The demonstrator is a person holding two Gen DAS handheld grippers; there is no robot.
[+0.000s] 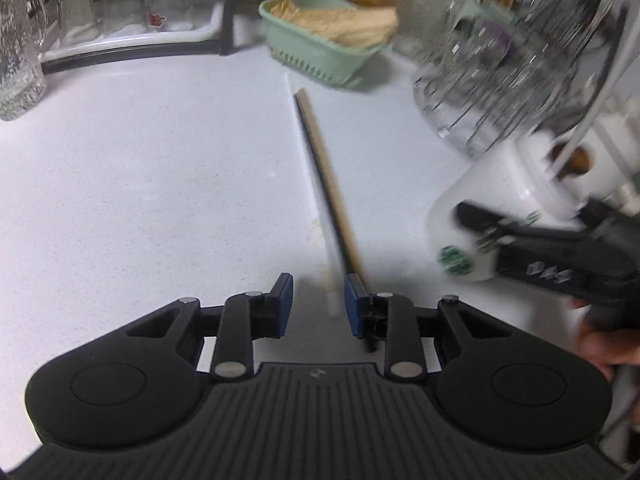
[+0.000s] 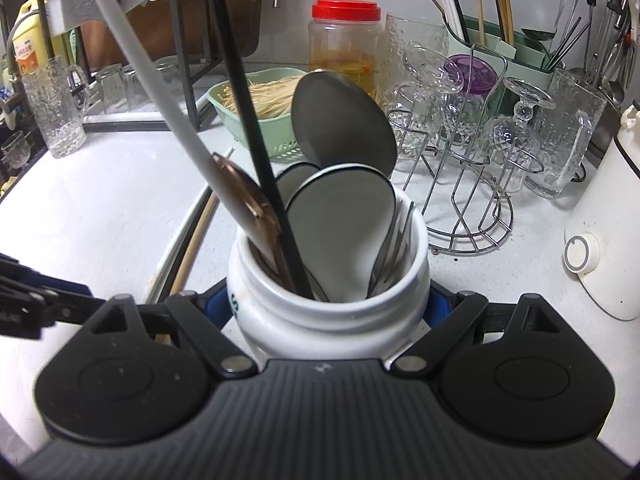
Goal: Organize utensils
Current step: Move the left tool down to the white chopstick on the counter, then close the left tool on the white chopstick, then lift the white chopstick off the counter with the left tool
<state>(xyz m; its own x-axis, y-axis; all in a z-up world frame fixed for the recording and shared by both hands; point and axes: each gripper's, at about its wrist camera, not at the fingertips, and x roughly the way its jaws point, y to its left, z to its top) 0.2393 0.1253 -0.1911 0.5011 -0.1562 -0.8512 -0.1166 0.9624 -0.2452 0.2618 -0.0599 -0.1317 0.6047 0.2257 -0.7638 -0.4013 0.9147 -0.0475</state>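
Three chopsticks lie side by side on the white counter (image 1: 160, 180): a white one (image 1: 330, 280), a black one (image 1: 320, 168) and a wooden one (image 1: 326, 168). My left gripper (image 1: 320, 304) hangs low over their near ends, open. The white chopstick's tip is in the gap, and the black and wooden ones run past the right blue pad (image 1: 354, 308). No pad presses on them. My right gripper (image 2: 328, 304) is shut on a white ceramic jar (image 2: 332, 312), also seen at the right of the left wrist view as the jar (image 1: 480, 200). The jar holds spoons (image 2: 340, 128), a fork and two long chopsticks.
A green basket (image 1: 320, 56) of pale sticks stands at the back. A wire rack of glasses (image 2: 472, 208), a red-lidded jar (image 2: 346, 44) and a white appliance (image 2: 604, 240) crowd the right. A tray of upturned glasses (image 1: 120, 8) and a glass mug (image 1: 20, 52) are back left. A hand (image 1: 600, 344) shows at right.
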